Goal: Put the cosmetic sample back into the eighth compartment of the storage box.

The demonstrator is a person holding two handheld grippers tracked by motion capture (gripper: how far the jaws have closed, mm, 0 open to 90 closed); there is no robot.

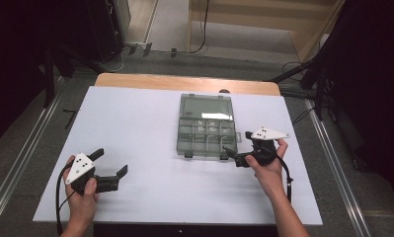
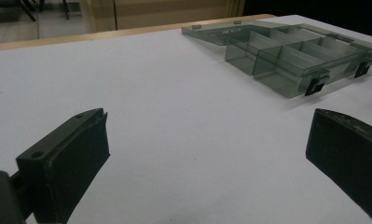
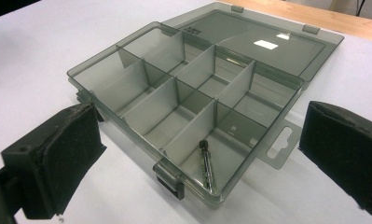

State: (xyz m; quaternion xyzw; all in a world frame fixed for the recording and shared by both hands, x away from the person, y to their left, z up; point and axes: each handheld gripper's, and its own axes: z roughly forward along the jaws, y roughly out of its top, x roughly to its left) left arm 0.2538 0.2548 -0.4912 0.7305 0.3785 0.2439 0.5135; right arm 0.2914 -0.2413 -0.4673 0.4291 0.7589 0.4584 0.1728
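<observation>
A smoky clear compartment box (image 1: 179, 139) lies open in the middle of the white table, its lid (image 1: 207, 106) flat behind it. In the right gripper view the box (image 3: 151, 105) has several divided cells, and a small metal bit (image 3: 206, 163) lies in the nearest corner cell. My right gripper (image 1: 236, 142) hovers at the box's front right corner, jaws open with nothing pressed between them (image 3: 197, 154). My left gripper (image 1: 111, 161) rests at the front left of the table, open and empty (image 2: 207, 140), with the box (image 2: 291, 56) far off to its right.
The white sheet (image 1: 145, 128) covers a wooden table whose bare edge (image 1: 184, 81) shows at the back. Black latches (image 3: 170, 179) stick out from the box's front wall. Cables and stand legs lie on the floor beyond the table.
</observation>
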